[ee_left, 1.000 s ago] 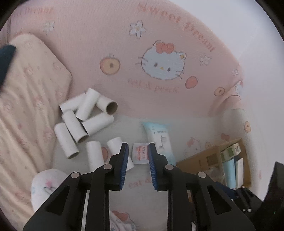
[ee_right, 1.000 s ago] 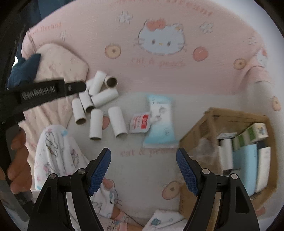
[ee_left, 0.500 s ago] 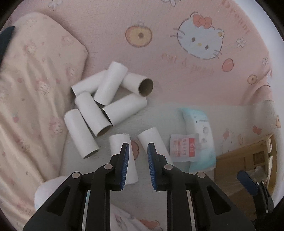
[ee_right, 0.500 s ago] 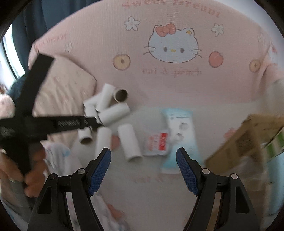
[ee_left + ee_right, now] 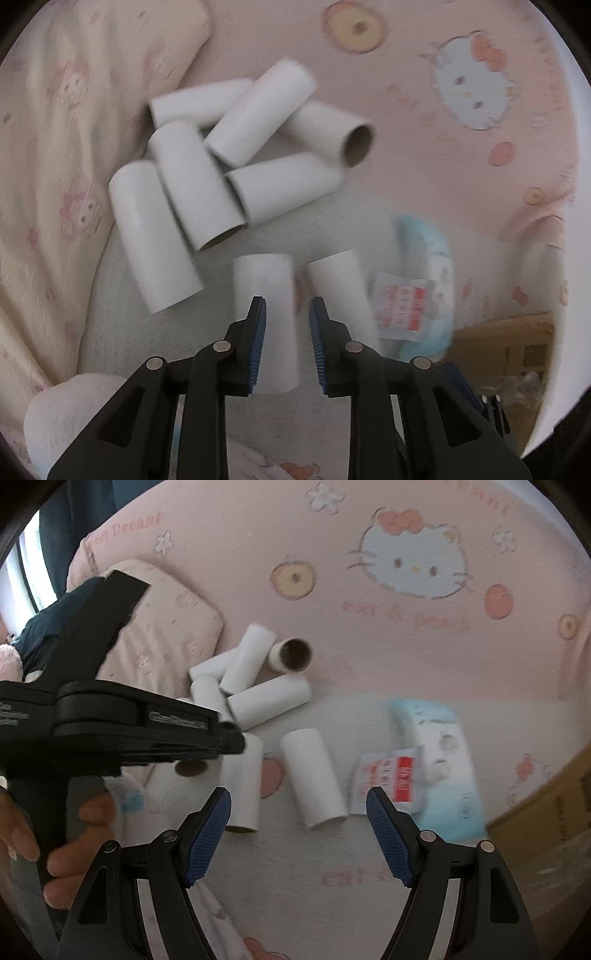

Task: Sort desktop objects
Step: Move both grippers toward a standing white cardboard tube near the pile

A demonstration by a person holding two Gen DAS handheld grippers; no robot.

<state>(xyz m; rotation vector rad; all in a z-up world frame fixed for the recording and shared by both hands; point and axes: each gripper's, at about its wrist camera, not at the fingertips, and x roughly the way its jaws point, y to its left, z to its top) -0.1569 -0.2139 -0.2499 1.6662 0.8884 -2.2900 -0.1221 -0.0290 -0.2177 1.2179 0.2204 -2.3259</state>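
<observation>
Several white cardboard tubes (image 5: 207, 173) lie in a heap on the pink cartoon-cat bedsheet, with two more apart in front. My left gripper (image 5: 287, 307) hangs just above the nearer-left loose tube (image 5: 266, 291); its jaws are opening, and the tube shows between them with the pads off it. My right gripper (image 5: 299, 799) is wide open over the other loose tube (image 5: 314, 779), not touching it. A red-and-white sachet (image 5: 384, 779) overlaps a pale blue tissue pack (image 5: 443, 760) to the right.
A cream pillow (image 5: 55, 155) borders the tubes on the left. A brown cardboard box (image 5: 506, 343) stands at the right. A hand (image 5: 55, 849) holds the left gripper's black body (image 5: 110, 723). White patterned cloth (image 5: 66, 410) lies near the front left.
Both grippers have sunk toward the sheet and the tubes look much larger. The left jaws have spread a little wider. The right gripper has shifted left over the loose tubes.
</observation>
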